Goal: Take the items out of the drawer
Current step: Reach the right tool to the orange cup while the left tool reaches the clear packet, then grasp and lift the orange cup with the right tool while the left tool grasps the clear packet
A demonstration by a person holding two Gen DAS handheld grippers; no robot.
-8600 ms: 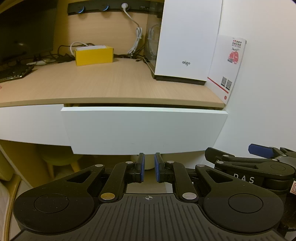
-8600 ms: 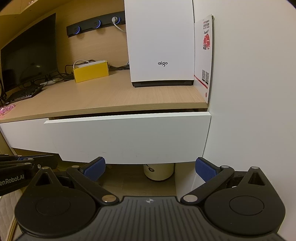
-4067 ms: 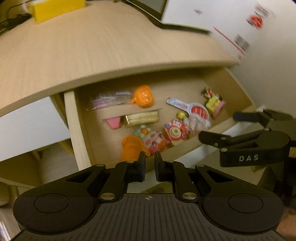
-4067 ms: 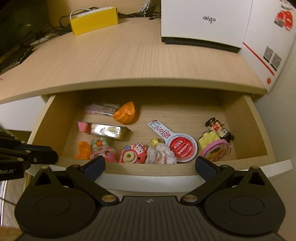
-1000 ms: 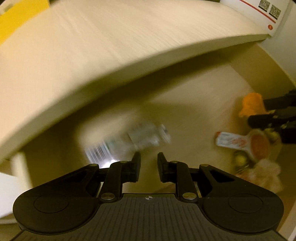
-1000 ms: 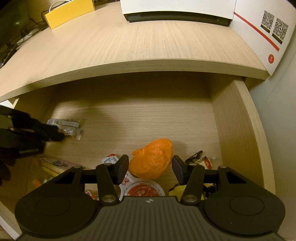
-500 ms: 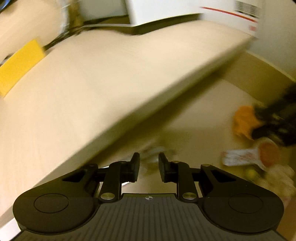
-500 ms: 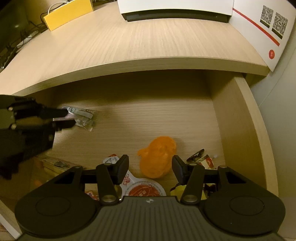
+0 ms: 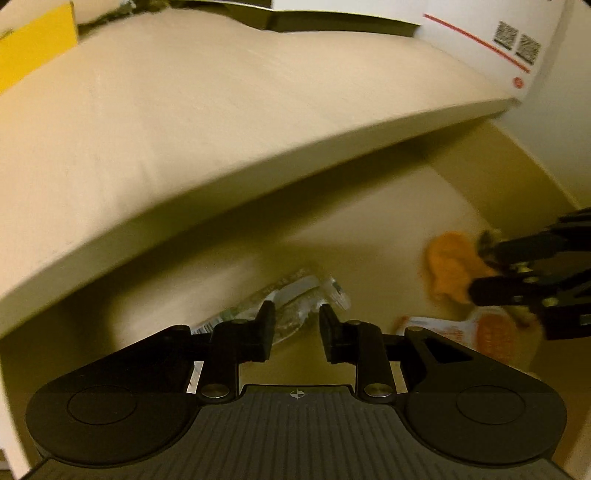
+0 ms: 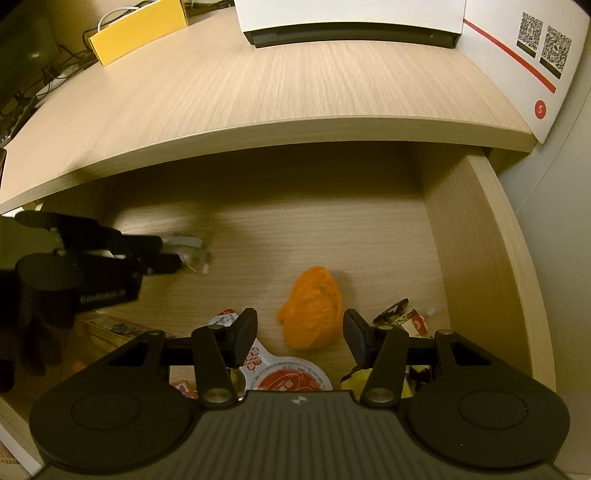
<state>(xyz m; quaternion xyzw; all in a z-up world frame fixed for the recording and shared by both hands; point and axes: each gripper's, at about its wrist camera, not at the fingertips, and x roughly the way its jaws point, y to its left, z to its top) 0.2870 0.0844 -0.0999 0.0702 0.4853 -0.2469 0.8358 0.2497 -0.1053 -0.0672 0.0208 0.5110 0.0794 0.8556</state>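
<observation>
The drawer (image 10: 480, 258) is pulled out under the desk top (image 10: 295, 92). My left gripper (image 9: 297, 325) hovers low over the drawer floor with its jaws opening. A clear plastic packet (image 9: 295, 295) lies just past its fingertips, and no pad presses on it. In the right wrist view the left gripper (image 10: 166, 254) is at the left, the packet (image 10: 195, 254) at its tips. My right gripper (image 10: 301, 332) is open around an orange pumpkin-like toy (image 10: 312, 310), which rests on the drawer floor with a gap at the left pad. In the left wrist view, that toy (image 9: 447, 269) is at the right.
Near the drawer front lie a round red-printed paddle (image 10: 291, 380), a small figure (image 10: 399, 314) and other trinkets. On the desk stand a yellow box (image 10: 136, 29), a white device (image 10: 351, 18) and a card with QR codes (image 10: 535, 44). A dark-gloved hand (image 10: 22, 332) holds the left gripper.
The left gripper slid right across the drawer floor with the packet at its tips, and its jaws have widened. The orange toy turned a little between the still right fingers.
</observation>
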